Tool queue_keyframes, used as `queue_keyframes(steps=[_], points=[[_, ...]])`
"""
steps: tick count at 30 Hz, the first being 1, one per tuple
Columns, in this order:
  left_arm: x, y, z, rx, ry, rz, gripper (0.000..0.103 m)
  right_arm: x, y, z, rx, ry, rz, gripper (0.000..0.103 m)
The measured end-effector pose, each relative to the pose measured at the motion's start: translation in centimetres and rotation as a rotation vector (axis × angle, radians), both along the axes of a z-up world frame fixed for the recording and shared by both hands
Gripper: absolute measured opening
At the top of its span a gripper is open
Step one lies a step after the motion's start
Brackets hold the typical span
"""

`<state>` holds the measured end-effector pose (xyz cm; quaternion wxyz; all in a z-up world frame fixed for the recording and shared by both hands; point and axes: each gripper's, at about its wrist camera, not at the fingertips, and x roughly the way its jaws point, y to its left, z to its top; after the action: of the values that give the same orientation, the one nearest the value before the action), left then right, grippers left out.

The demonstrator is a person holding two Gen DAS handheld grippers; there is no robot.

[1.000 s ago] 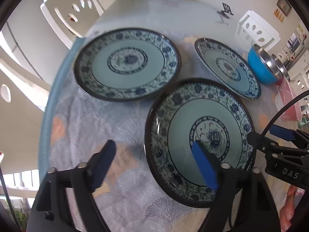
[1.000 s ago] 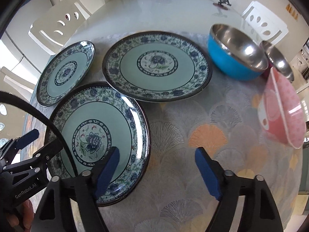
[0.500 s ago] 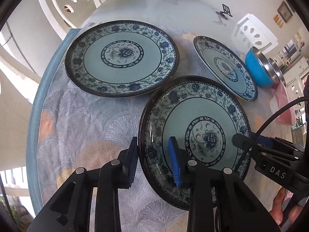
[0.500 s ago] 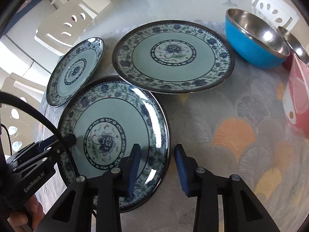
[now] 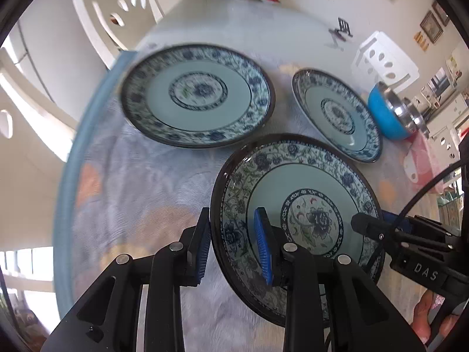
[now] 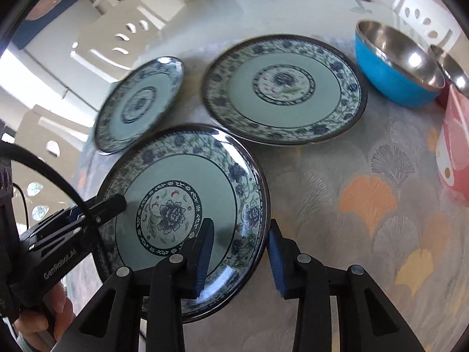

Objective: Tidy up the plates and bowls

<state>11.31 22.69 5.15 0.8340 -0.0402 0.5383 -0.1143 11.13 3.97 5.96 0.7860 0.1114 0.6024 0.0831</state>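
Note:
A blue-and-white floral plate (image 5: 296,182) is held by both grippers, lifted and tilted above the tablecloth. My left gripper (image 5: 234,243) is shut on its left rim. My right gripper (image 6: 240,252) is shut on its right rim; the same plate shows in the right wrist view (image 6: 181,182). A large matching plate (image 5: 199,94) lies behind on the left in the left wrist view, and at centre in the right wrist view (image 6: 284,88). A smaller matching plate (image 5: 337,114) lies beyond to the right, and on the left in the right wrist view (image 6: 140,102).
A blue bowl with a steel inside (image 6: 398,67) stands at the right with a second steel bowl (image 6: 451,67) behind it. A pink bowl (image 6: 454,152) sits at the right edge. White chairs (image 5: 114,8) surround the table. The tablecloth's blue edge (image 5: 70,176) runs at left.
Both grippers closed from wide open onto opposite rims of the near plate. The plate has since risen off the cloth and tilted.

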Motion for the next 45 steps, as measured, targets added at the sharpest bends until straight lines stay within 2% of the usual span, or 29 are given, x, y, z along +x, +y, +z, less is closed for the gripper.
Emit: queue_keyframes(steps=[5, 12, 16, 20, 28, 38, 45], points=[[-2.6, 1.6, 3.0, 0.006, -0.053, 0.054, 0.026, -1.8, 2.0, 3.5, -0.02, -0.053, 0.061, 0.035], [-7.8, 4.2, 6.8, -0.015, -0.116, 0.177, 0.026, -6.3, 4.5, 8.9, 0.004, -0.152, 0.167, 0.035], [-10.9, 4.8, 7.7, 0.007, -0.134, 0.22, 0.026, -9.0, 5.4, 10.1, 0.008, -0.158, 0.2, 0.035], [-13.6, 4.8, 7.3, 0.037, -0.121, 0.259, 0.026, -11.2, 5.5, 9.4, 0.034, -0.103, 0.228, 0.035], [-16.7, 3.0, 3.5, 0.081, -0.044, 0.28, 0.026, -14.7, 4.2, 5.6, 0.033, 0.008, 0.278, 0.036], [-18.1, 2.4, 0.5, 0.092, -0.005, 0.31, 0.026, -15.9, 4.2, 2.4, 0.001, 0.041, 0.311, 0.036], [-17.8, 3.0, -0.7, 0.108, -0.001, 0.315, 0.026, -16.0, 4.1, 1.3, 0.041, 0.063, 0.298, 0.036]])
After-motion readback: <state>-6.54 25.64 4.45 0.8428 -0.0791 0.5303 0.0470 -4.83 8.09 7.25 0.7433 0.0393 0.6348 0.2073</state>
